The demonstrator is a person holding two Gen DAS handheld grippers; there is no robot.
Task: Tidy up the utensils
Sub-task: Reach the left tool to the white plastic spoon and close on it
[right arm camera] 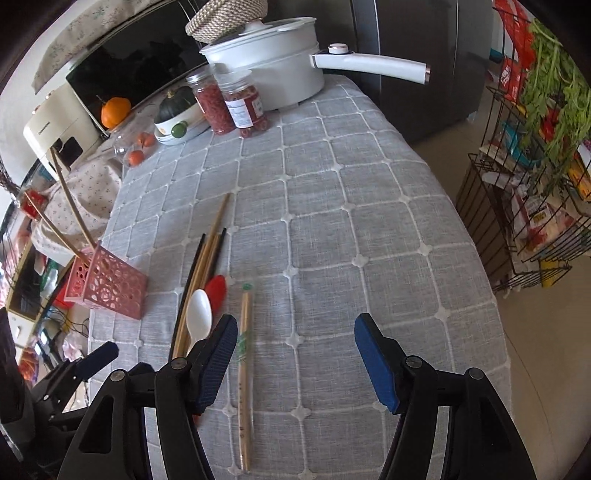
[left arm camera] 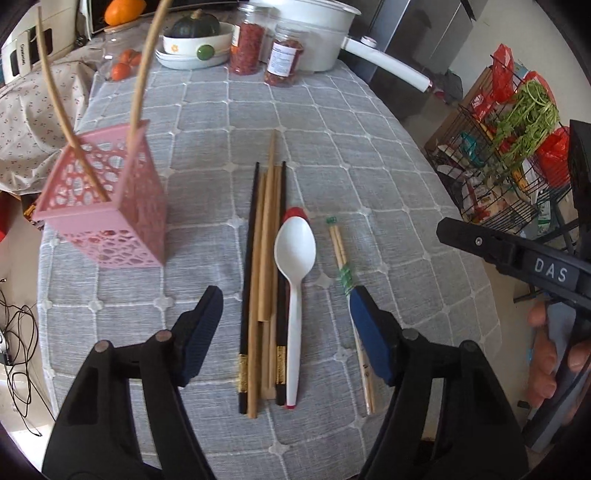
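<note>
A pink perforated holder [left arm camera: 105,206] stands at the table's left with two wooden chopsticks [left arm camera: 55,92] in it; it also shows in the right wrist view [right arm camera: 109,282]. Beside it lie black and wooden chopsticks [left arm camera: 264,266], a white spoon [left arm camera: 294,273] over a red spoon [left arm camera: 294,213], and a wrapped chopstick pair [left arm camera: 341,254]. My left gripper [left arm camera: 286,301] is open above the chopsticks and spoon. My right gripper [right arm camera: 295,334] is open and empty, with the wrapped pair [right arm camera: 245,369] by its left finger.
At the table's far end stand a white pot [right arm camera: 273,62] with a long handle, two jars [right arm camera: 231,103] of red contents and a bowl with a squash [left arm camera: 195,33]. A wire rack [right arm camera: 532,166] with greens stands right of the table.
</note>
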